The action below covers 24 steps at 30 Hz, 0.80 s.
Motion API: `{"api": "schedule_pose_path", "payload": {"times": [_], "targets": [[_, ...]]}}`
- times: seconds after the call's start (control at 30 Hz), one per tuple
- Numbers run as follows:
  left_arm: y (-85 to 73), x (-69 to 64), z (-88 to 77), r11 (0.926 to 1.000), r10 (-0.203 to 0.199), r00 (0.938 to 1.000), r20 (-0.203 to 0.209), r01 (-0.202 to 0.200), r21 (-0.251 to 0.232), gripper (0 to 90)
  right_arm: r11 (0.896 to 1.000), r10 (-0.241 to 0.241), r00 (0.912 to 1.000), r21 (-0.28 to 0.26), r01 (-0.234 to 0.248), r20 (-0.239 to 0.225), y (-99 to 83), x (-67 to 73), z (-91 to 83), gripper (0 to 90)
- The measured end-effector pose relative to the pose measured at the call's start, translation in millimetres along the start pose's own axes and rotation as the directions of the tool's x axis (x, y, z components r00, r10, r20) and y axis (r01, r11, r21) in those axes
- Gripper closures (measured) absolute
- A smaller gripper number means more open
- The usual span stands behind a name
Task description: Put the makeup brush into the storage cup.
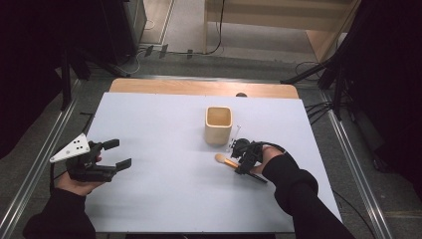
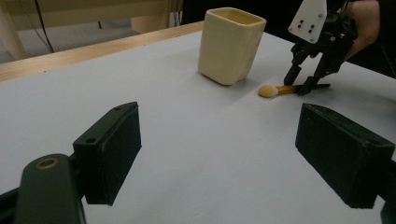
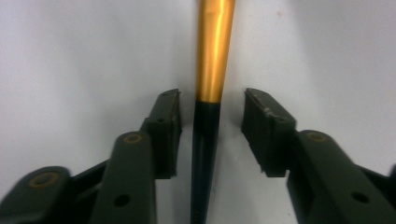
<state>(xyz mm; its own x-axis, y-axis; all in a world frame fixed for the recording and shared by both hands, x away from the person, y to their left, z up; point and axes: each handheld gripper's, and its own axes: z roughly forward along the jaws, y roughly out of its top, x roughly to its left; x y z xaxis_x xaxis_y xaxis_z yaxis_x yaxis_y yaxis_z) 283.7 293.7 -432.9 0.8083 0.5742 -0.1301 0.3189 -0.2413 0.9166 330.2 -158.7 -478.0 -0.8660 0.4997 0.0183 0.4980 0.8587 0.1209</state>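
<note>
High view: mounted above the person's side, looking forward and down over the whole white table (image 1: 164, 199), with the cream cup (image 1: 218, 125) just beyond centre. Left gripper view: low over the table surface, well short of the cup (image 2: 230, 44), facing it across bare table. Right gripper view: very close, aimed down at the brush (image 3: 212, 60) beside the cup. High and left gripper views share the cup, the brush (image 1: 225, 160) (image 2: 275, 90) and the right gripper (image 1: 240, 160) (image 2: 300, 80).
</note>
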Motion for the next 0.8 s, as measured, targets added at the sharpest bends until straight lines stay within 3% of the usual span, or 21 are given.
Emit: {"api": "schedule_pose_path", "payload": {"times": [0.33,0.53,0.8], "targets": [[0.2,-0.3,0.7,1.0,0.001,1.0,0.004,-0.001,0.004,14.7,0.999,-0.005,1.0,0.036,0.005,0.007,0.6,5.1,-0.7,78.4],[0.0,-0.3,0.6,1.0,0.0,1.0,0.005,0.0,0.005,14.7,0.999,0.009,0.9999,0.053,-0.009,-0.009,2.9,3.2,-0.7,79.3],[-0.1,-0.1,1.4,1.0,-0.001,1.0,0.007,0.001,0.007,14.7,0.999,0.038,0.9983,0.022,-0.037,-0.043,-1.9,-3.4,-1.9,79.5]]}}
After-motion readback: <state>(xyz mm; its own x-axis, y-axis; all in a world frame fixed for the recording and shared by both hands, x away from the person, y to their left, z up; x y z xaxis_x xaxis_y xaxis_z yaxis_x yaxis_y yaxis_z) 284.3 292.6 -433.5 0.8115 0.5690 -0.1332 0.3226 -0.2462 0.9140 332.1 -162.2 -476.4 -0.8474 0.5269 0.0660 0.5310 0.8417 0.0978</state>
